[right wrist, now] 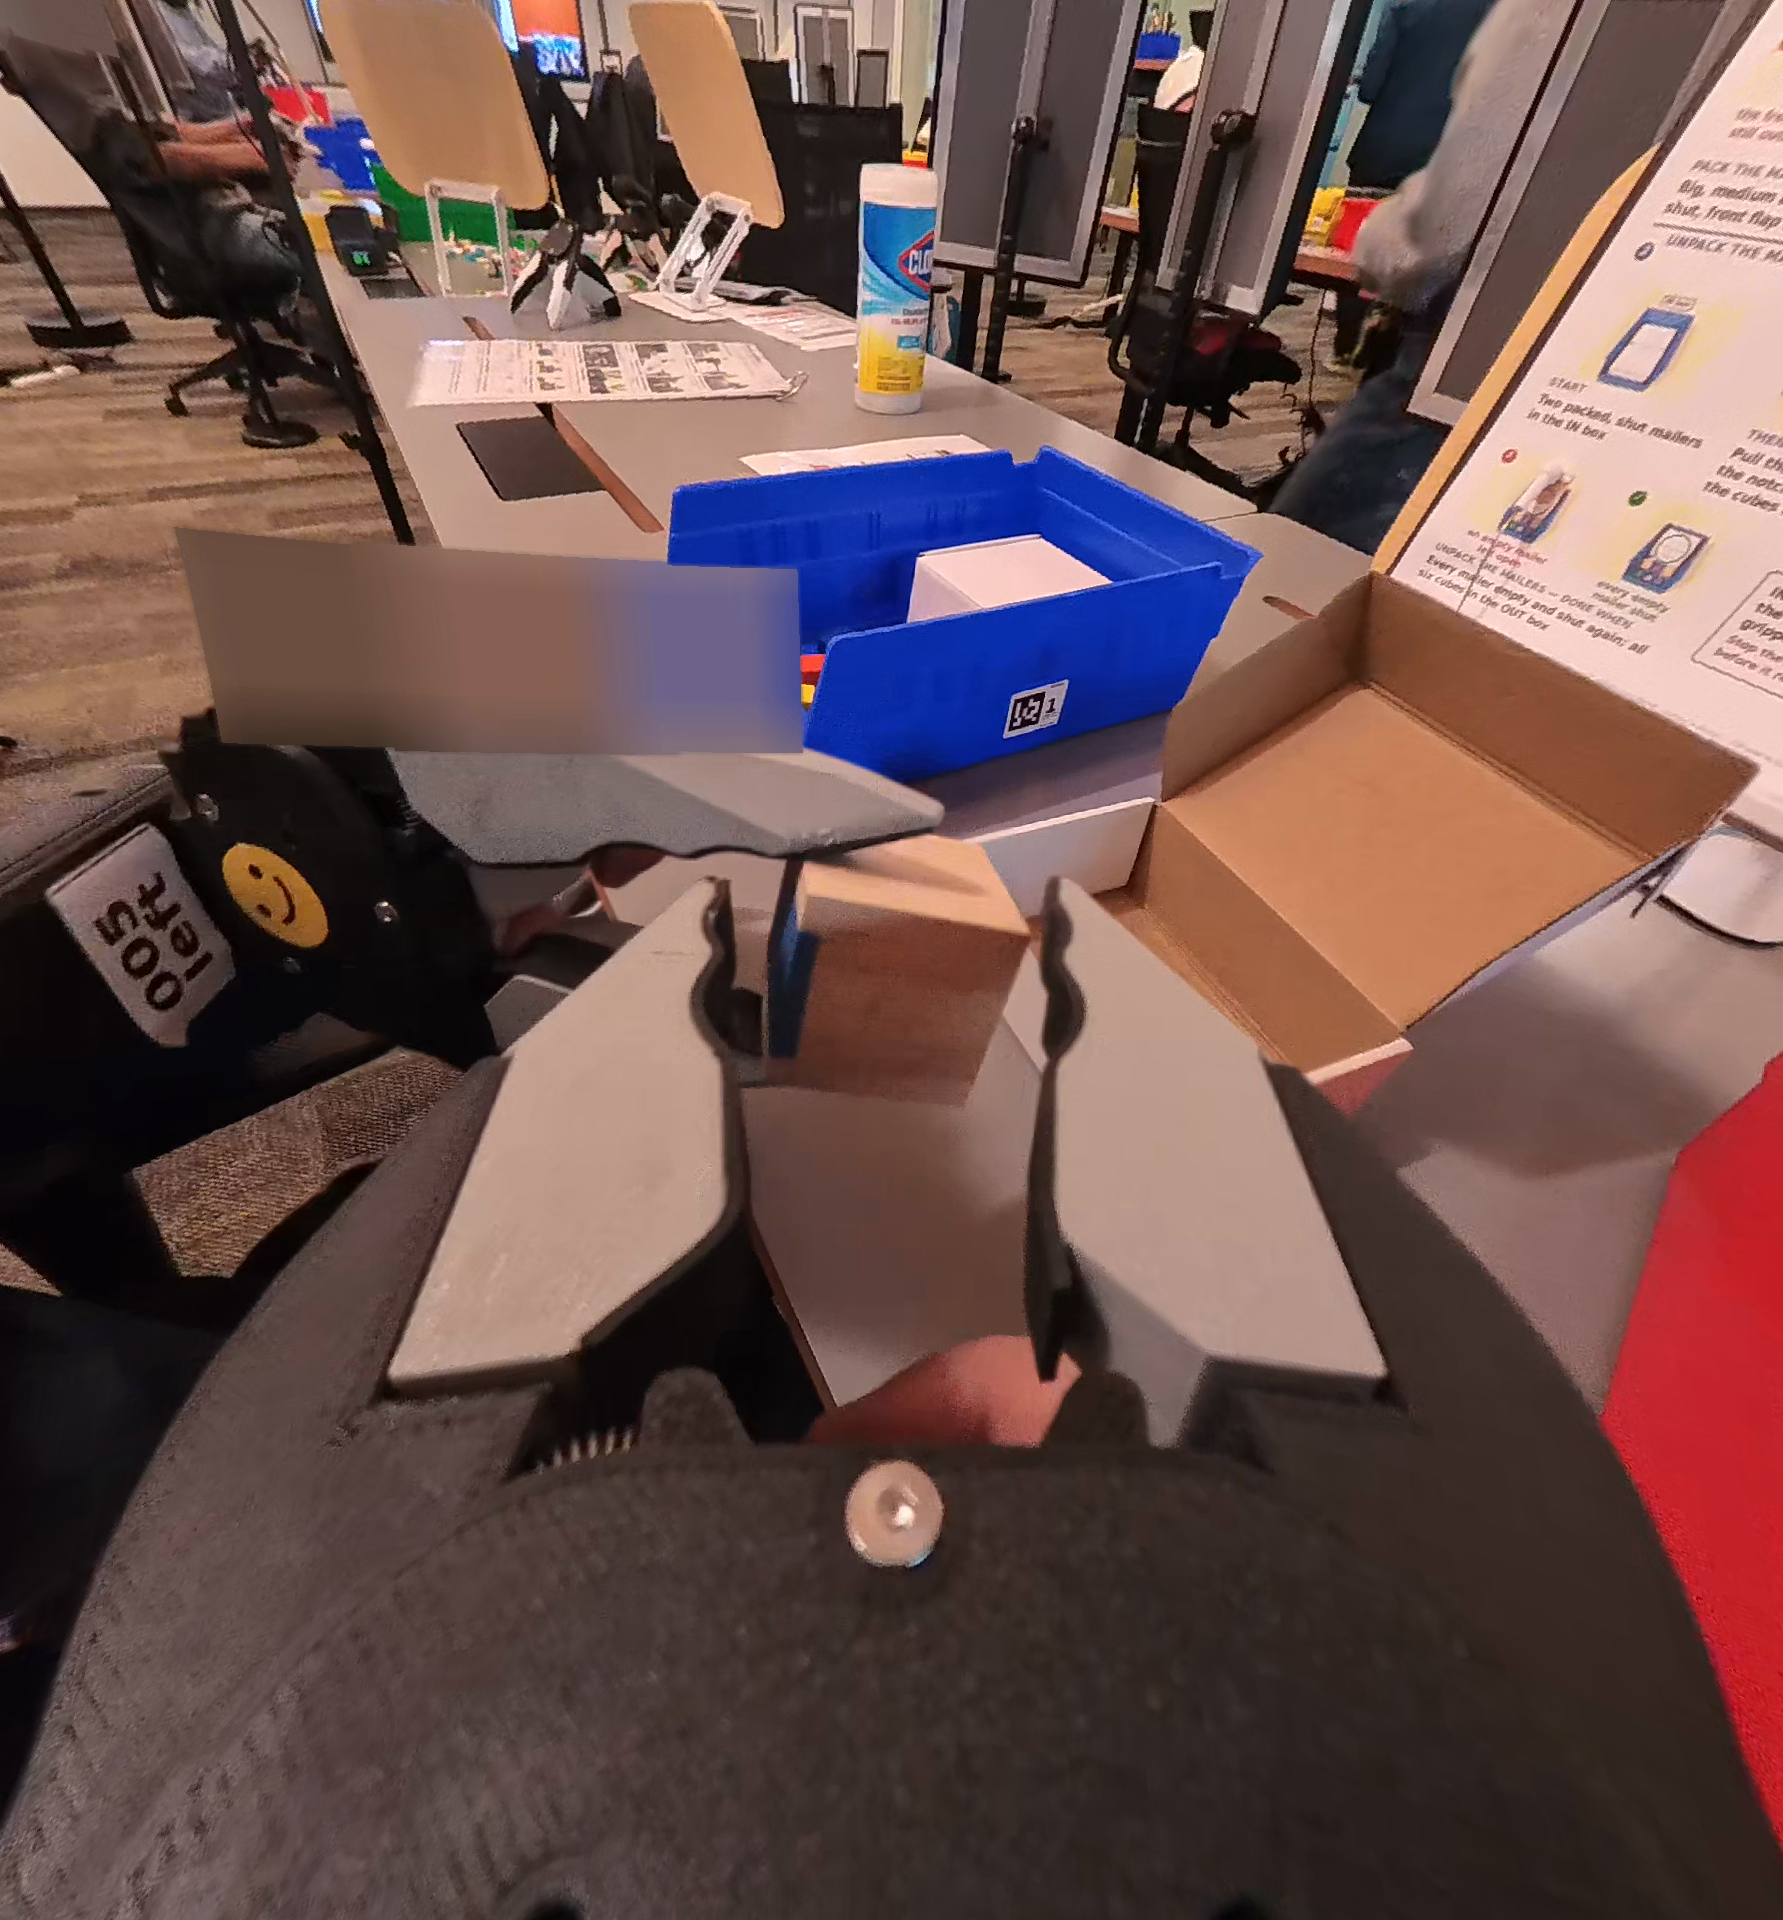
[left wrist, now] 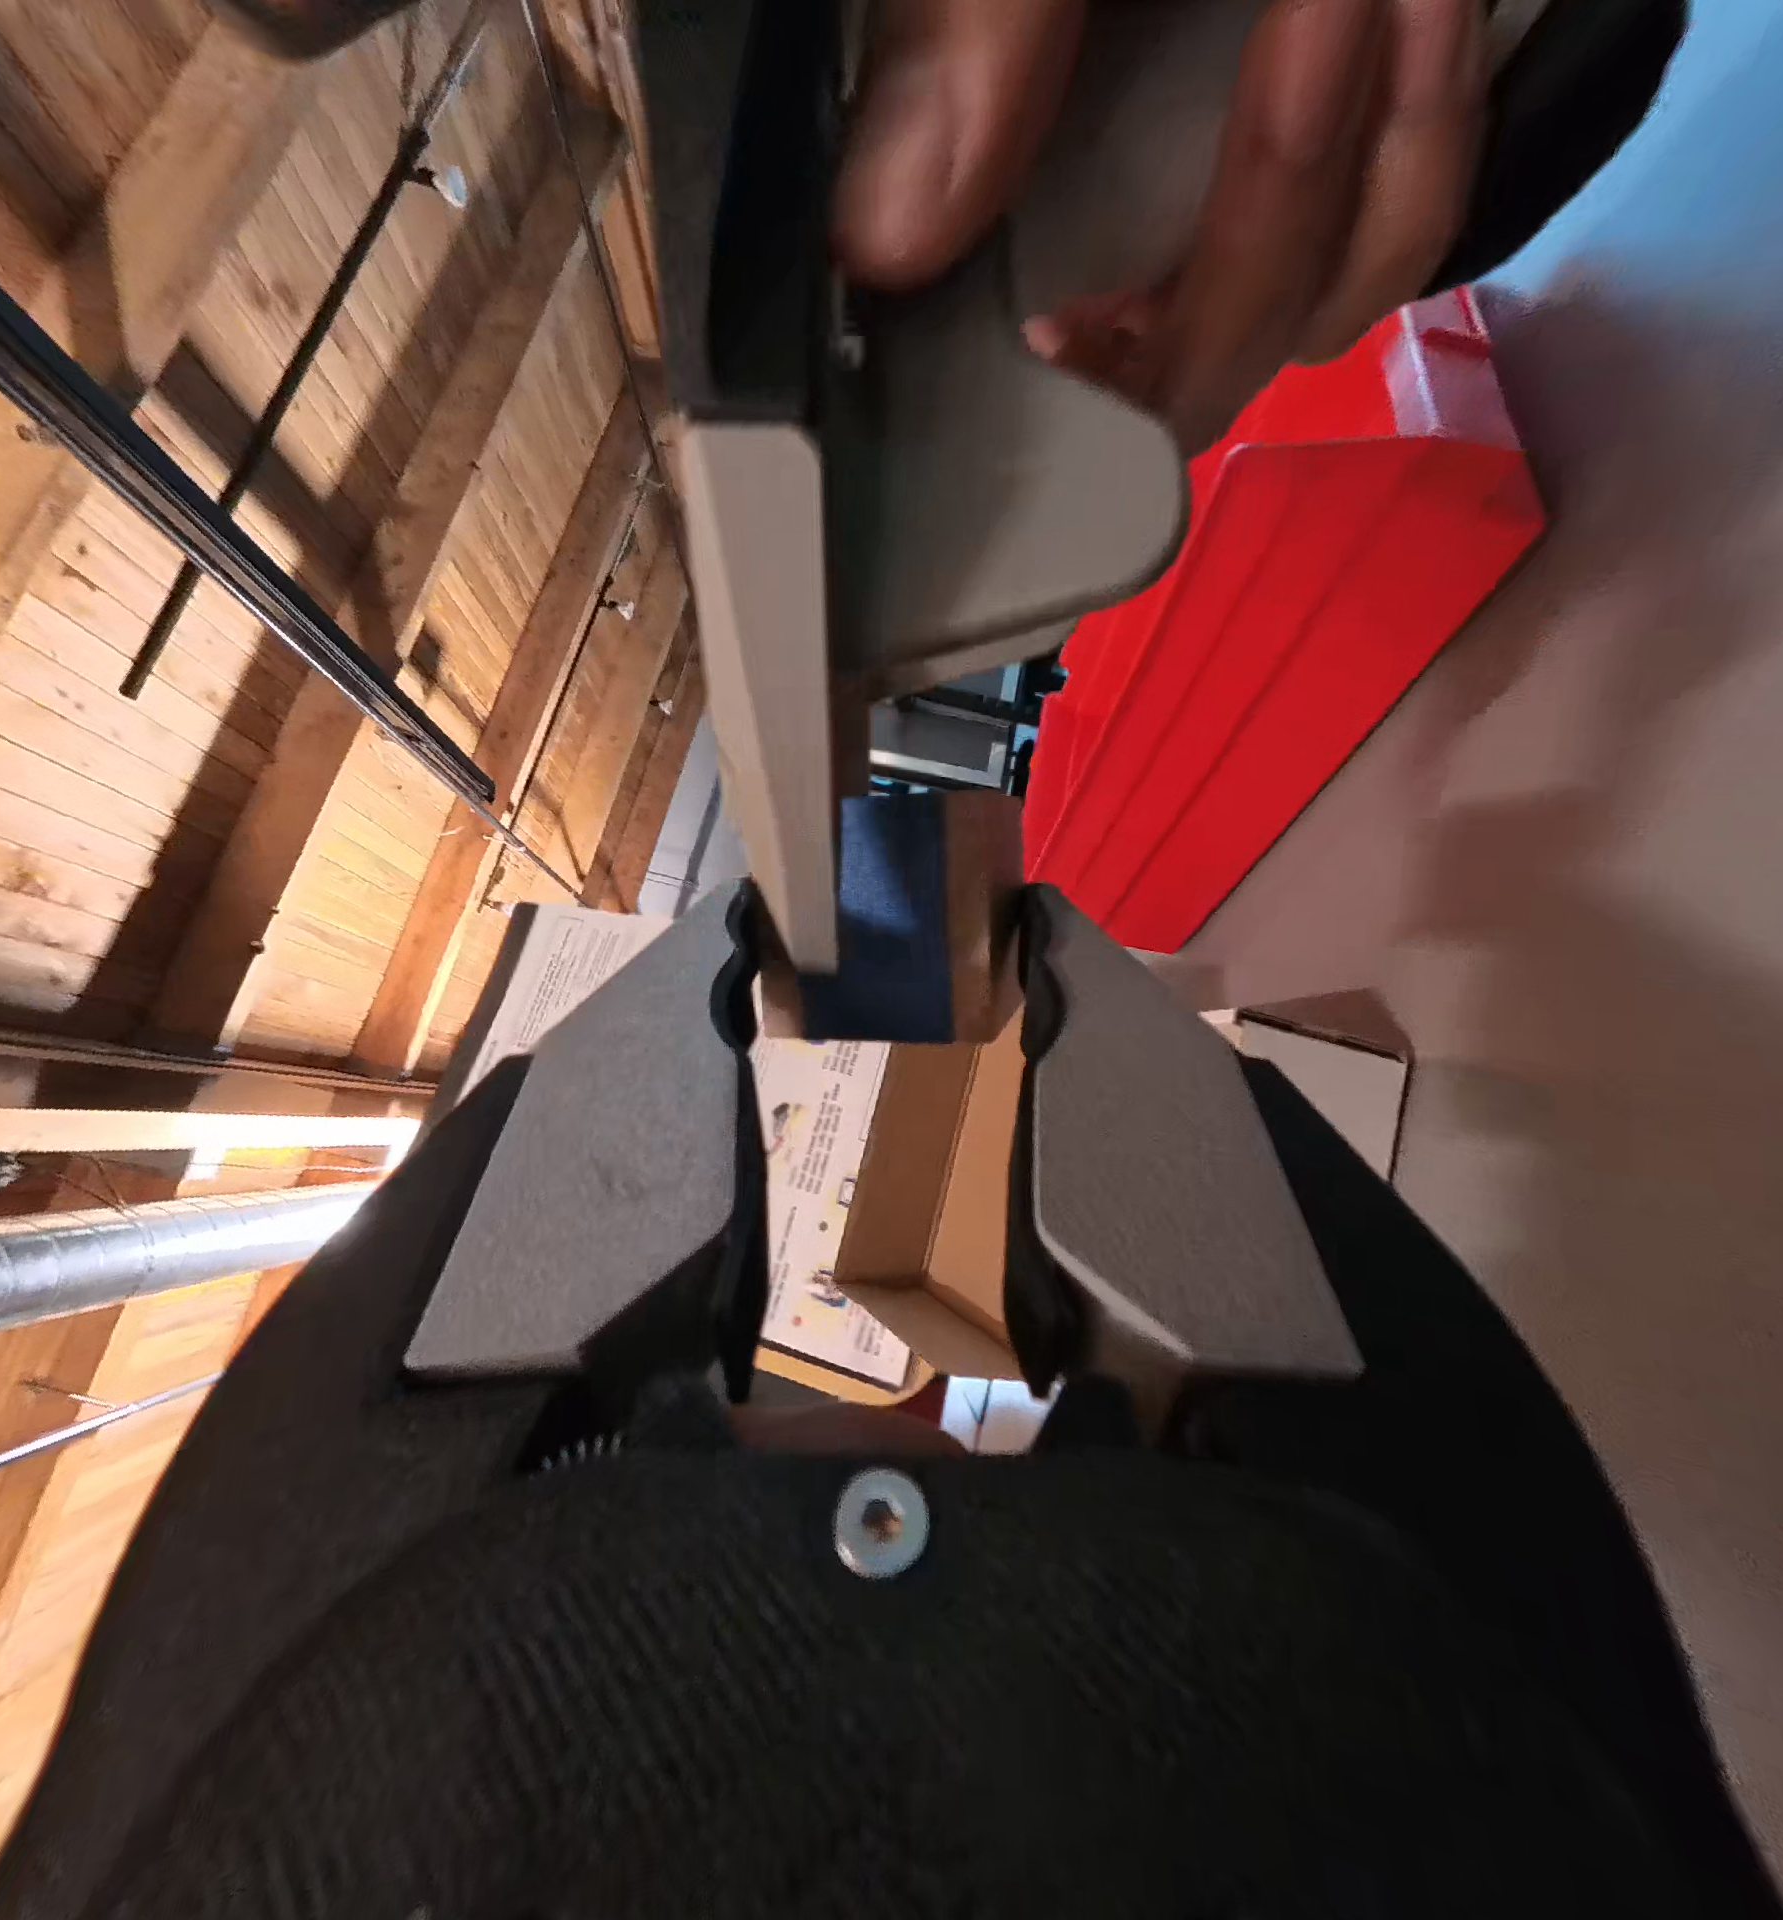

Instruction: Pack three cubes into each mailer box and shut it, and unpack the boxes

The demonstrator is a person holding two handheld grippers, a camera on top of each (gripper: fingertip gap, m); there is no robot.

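Observation:
A wooden cube with a blue face (left wrist: 892, 925) sits between my left gripper's (left wrist: 887, 961) fingers, which are shut on it. In the right wrist view the cube (right wrist: 918, 966) hangs above the table edge, with the left gripper's upper finger (right wrist: 721, 810) lying over its top. My right gripper (right wrist: 887, 966) is open. Its jaws stand either side of the cube with narrow gaps. One right finger (left wrist: 762, 675) reaches down in front of the blue face. An open, empty mailer box (right wrist: 1386, 883) lies just right of the cube and also shows in the left wrist view (left wrist: 954, 1174).
A blue bin (right wrist: 970, 675) behind the cube holds a white box (right wrist: 1001, 582) and coloured pieces. A red bin (right wrist: 1739, 1351) is at the right edge; it also shows in the left wrist view (left wrist: 1282, 644). An instruction board (right wrist: 1645, 416) stands behind the mailer. A wipes canister (right wrist: 892, 291) stands farther back. Both grippers' tips are close together, under 4 cm apart.

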